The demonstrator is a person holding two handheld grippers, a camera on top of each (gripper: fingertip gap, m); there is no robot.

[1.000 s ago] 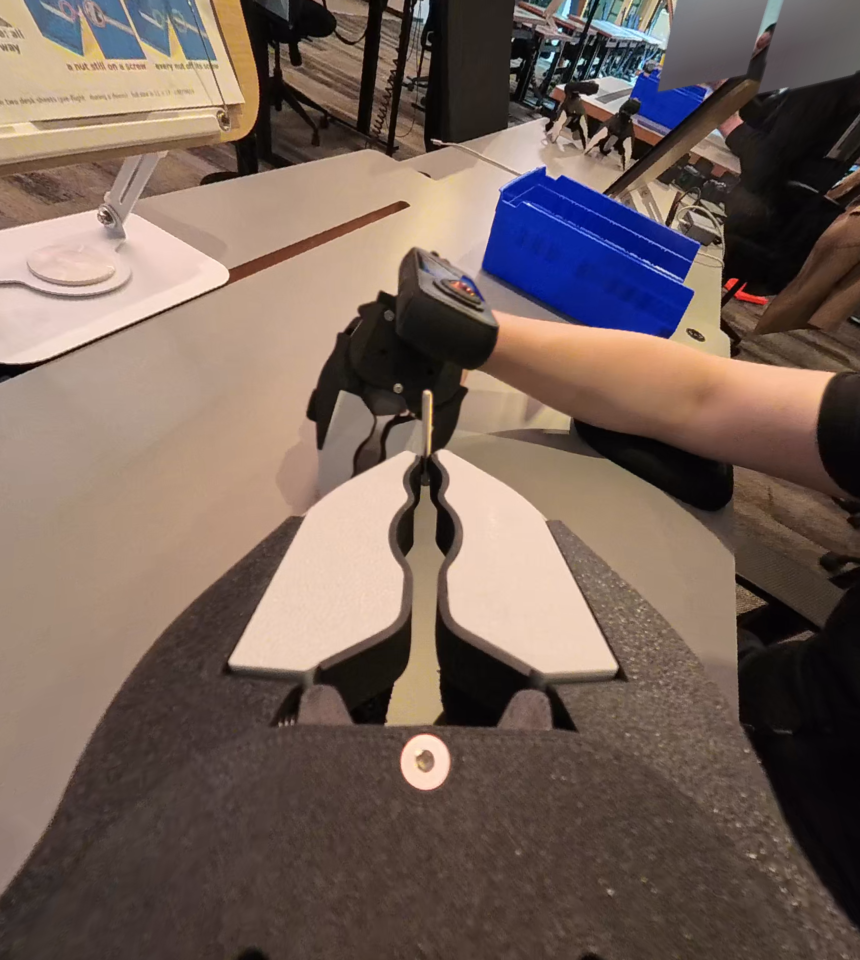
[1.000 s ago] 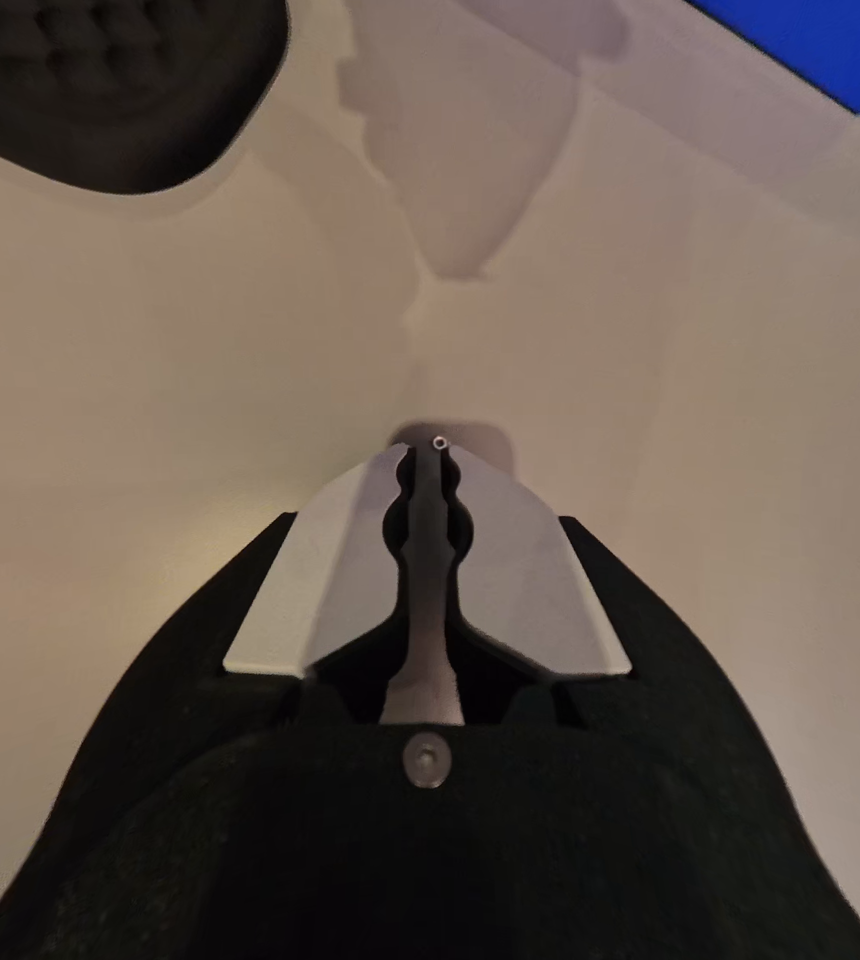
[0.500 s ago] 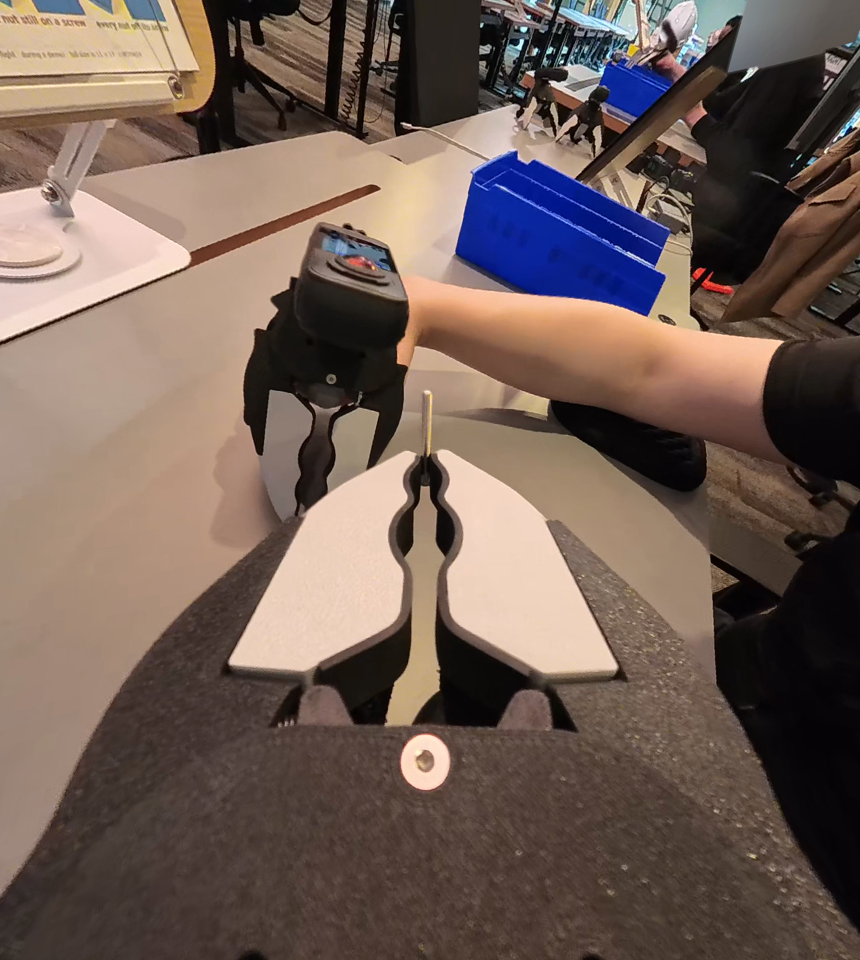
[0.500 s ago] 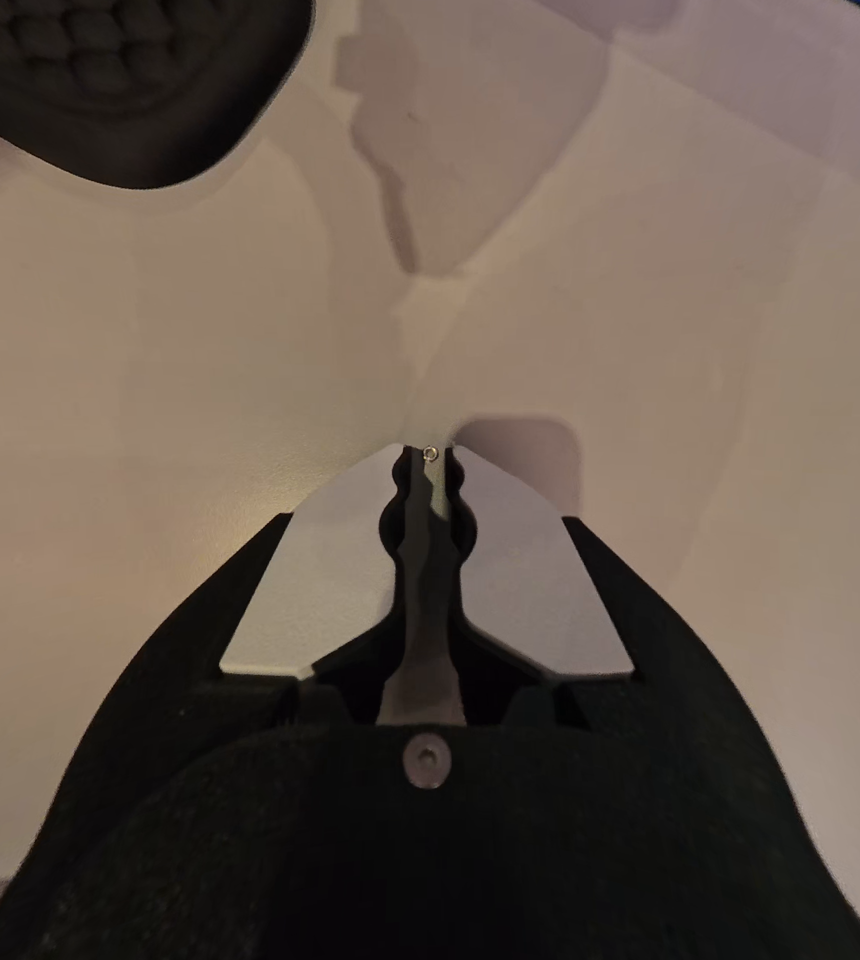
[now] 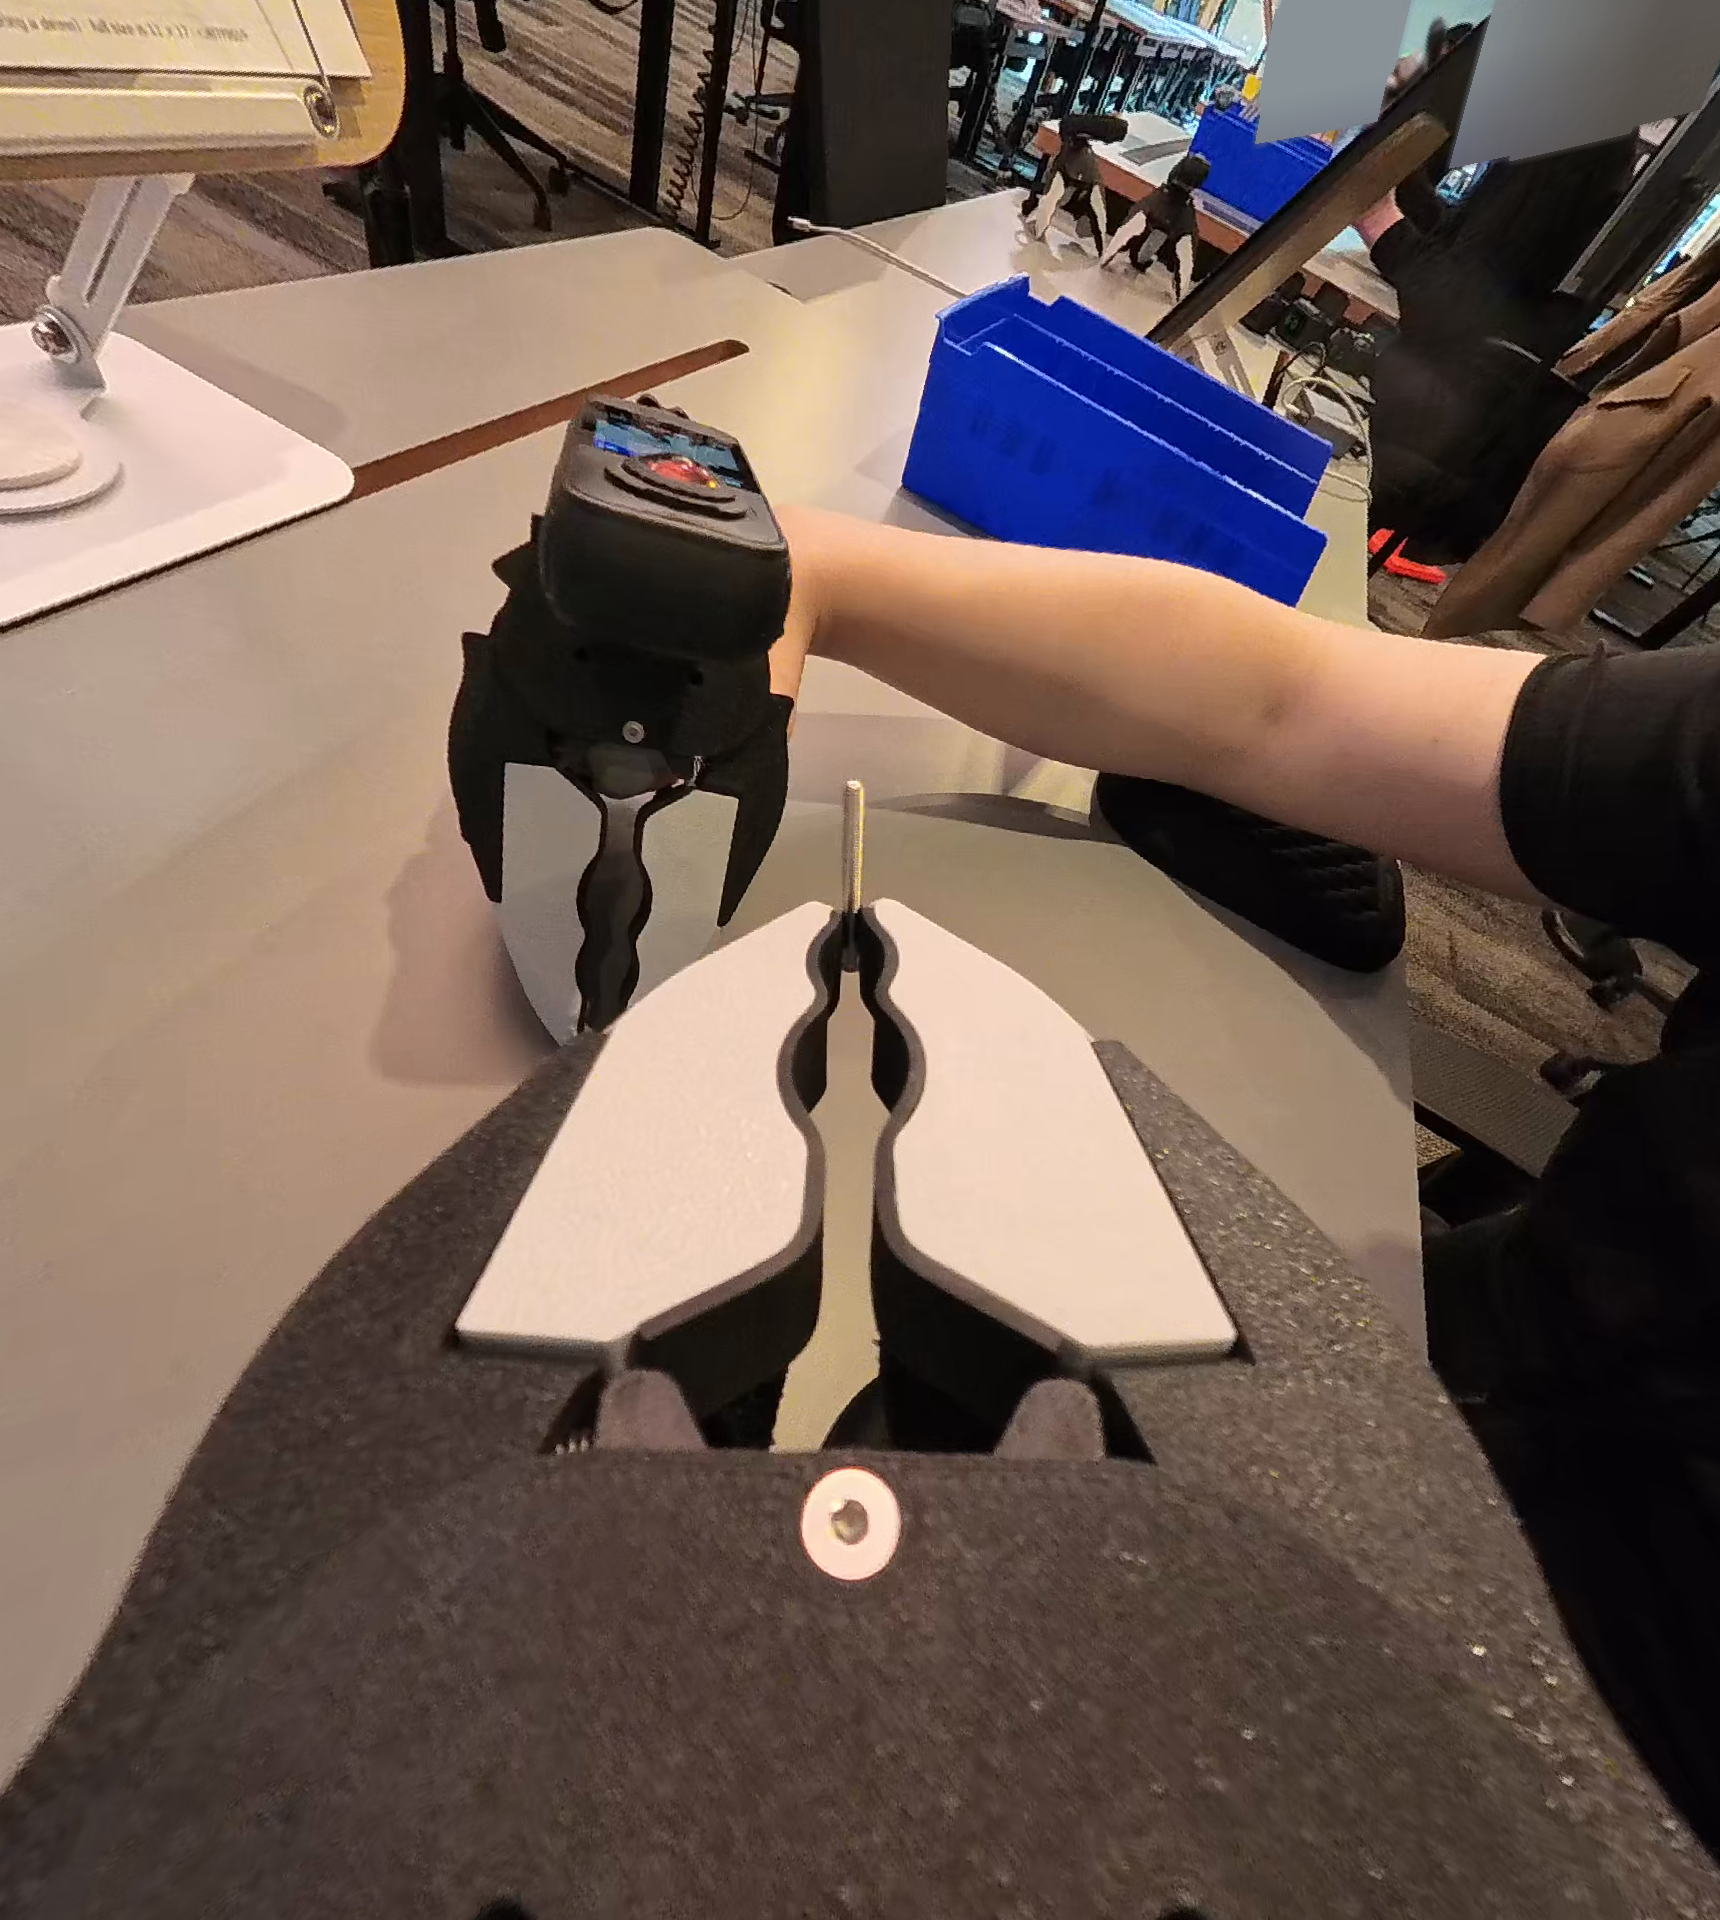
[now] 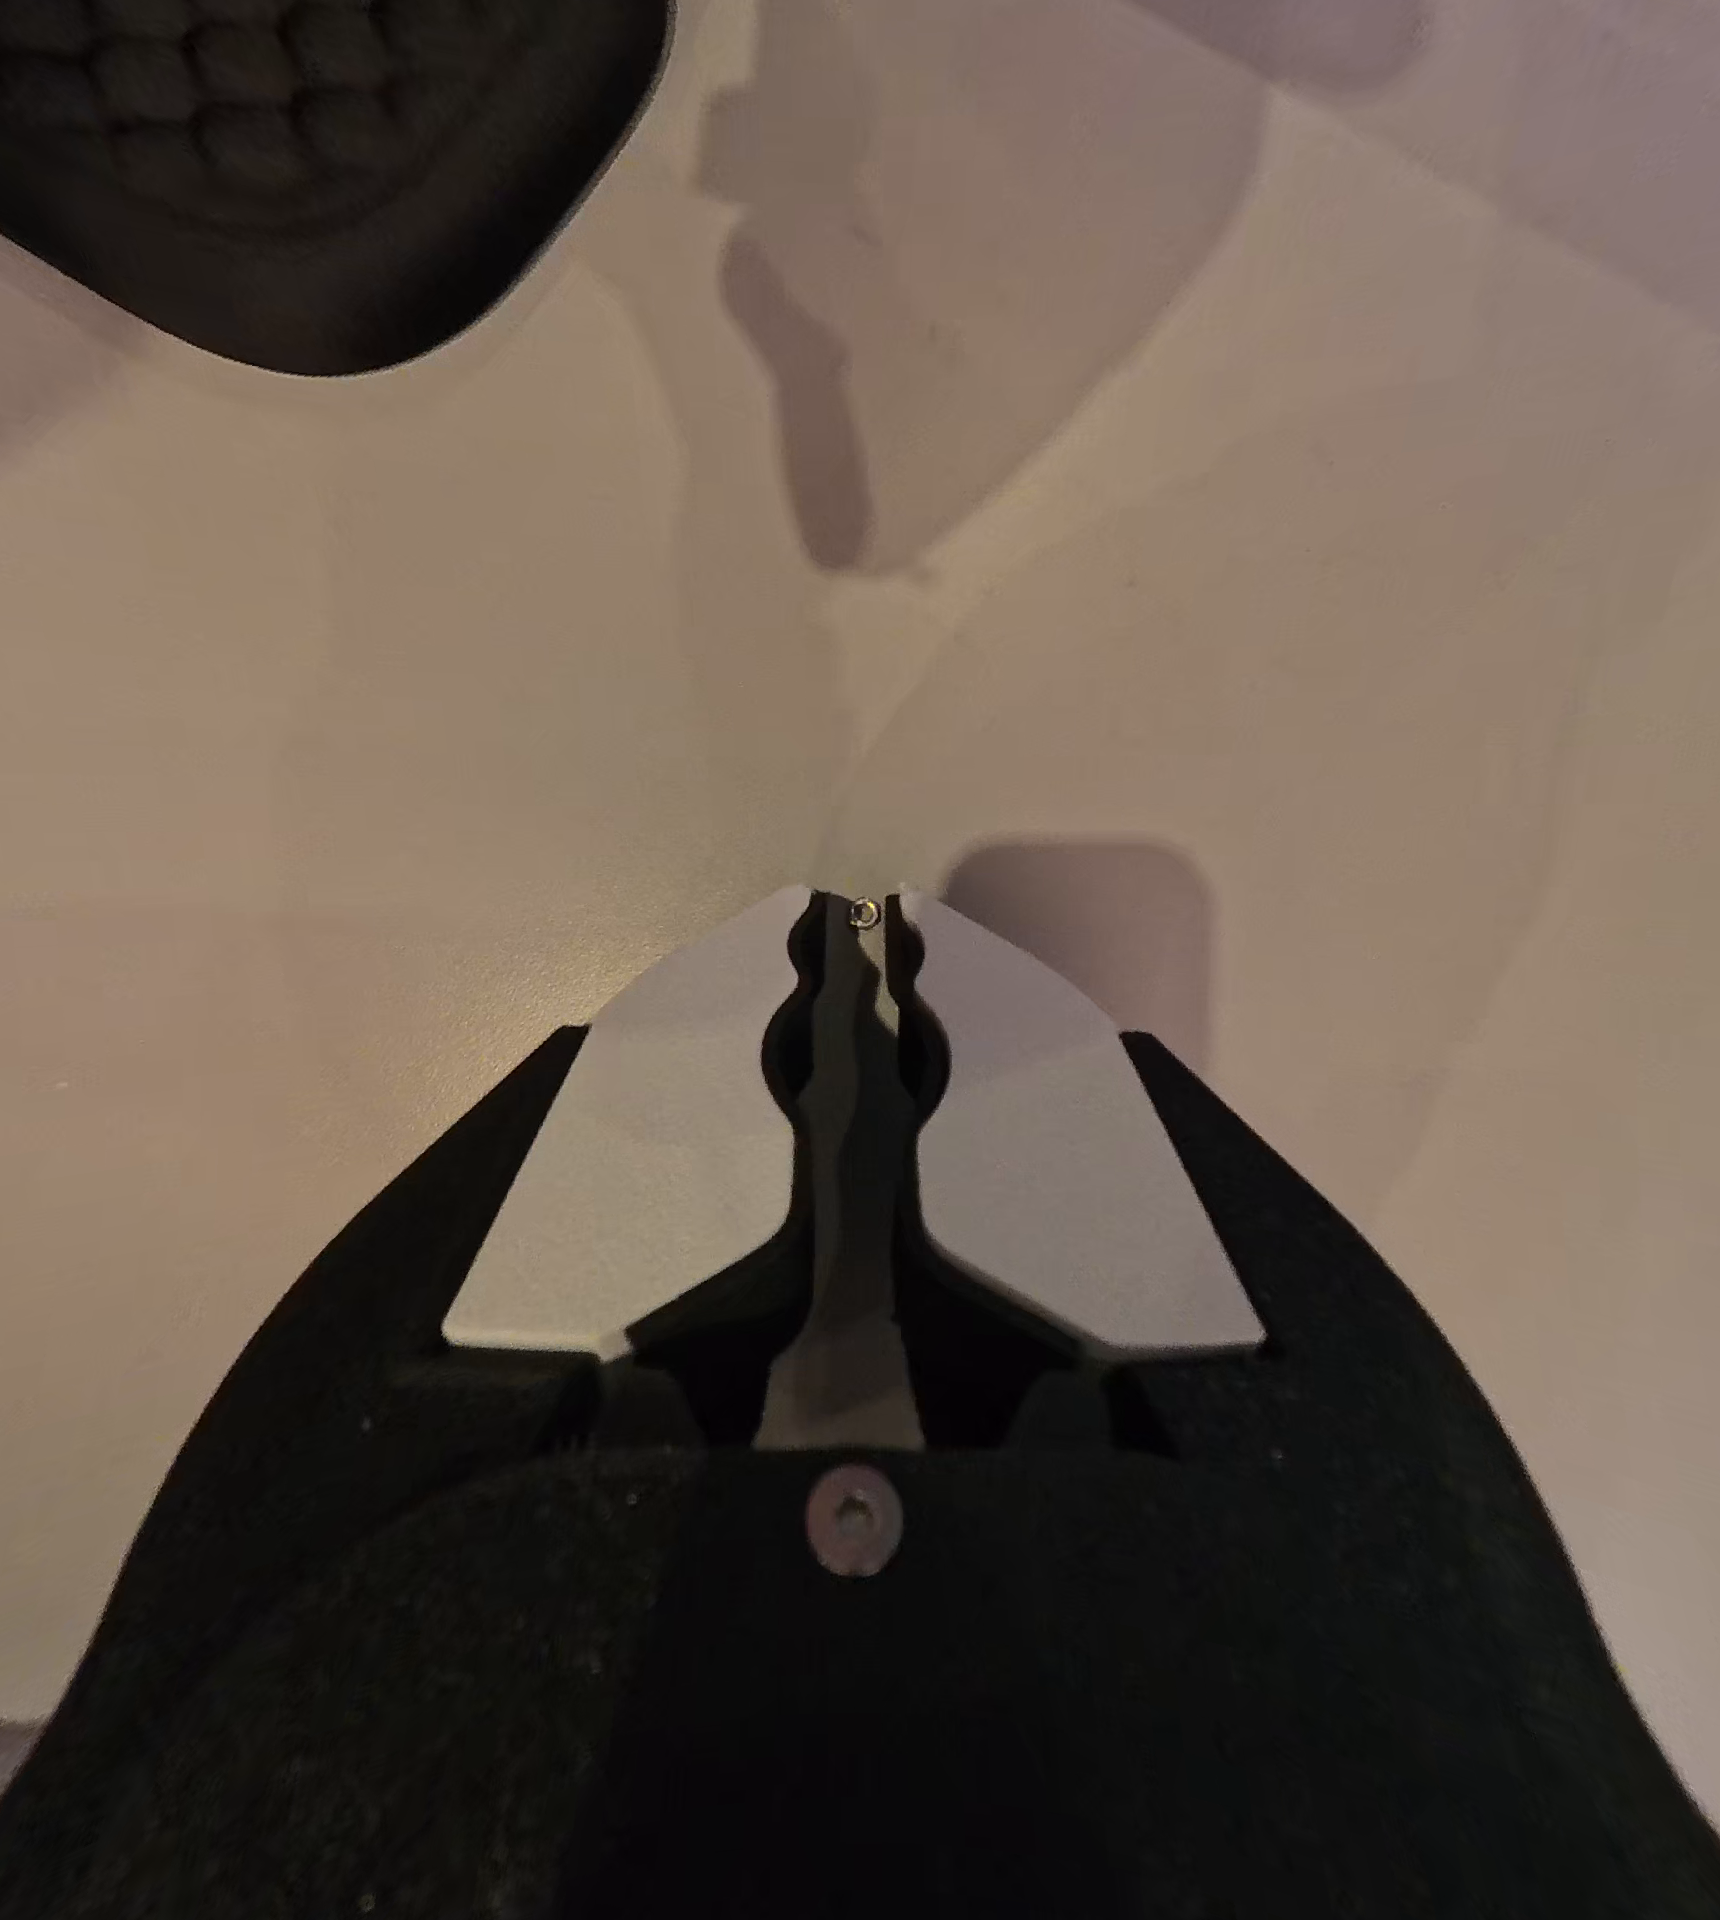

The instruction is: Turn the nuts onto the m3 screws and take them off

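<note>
My left gripper point(image 5: 851, 916) is shut on a thin silver M3 screw point(image 5: 853, 847), which stands upright out of its tips above the grey table point(image 5: 160, 935). My right gripper point(image 5: 609, 992) hangs to the left of the screw and points down at the table, a short gap away from it. In the right wrist view my right gripper point(image 6: 861, 902) is shut on a tiny silver nut point(image 6: 867, 913) at its very tips, just above the table surface point(image 6: 316, 831). No nut shows on the screw.
A blue bin point(image 5: 1116, 457) stands at the back right. A black wrist pad point(image 5: 1251, 878) lies under the person's forearm point(image 5: 1095, 665); it also shows in the right wrist view point(image 6: 264, 177). A white stand base point(image 5: 139, 488) with a document board sits at the back left. The gap from one gripper's tips to the other's is roughly 15 cm.
My right gripper has moved from just behind the screw to its left, keeping the nut in its tips. The left gripper still holds the screw upright.
</note>
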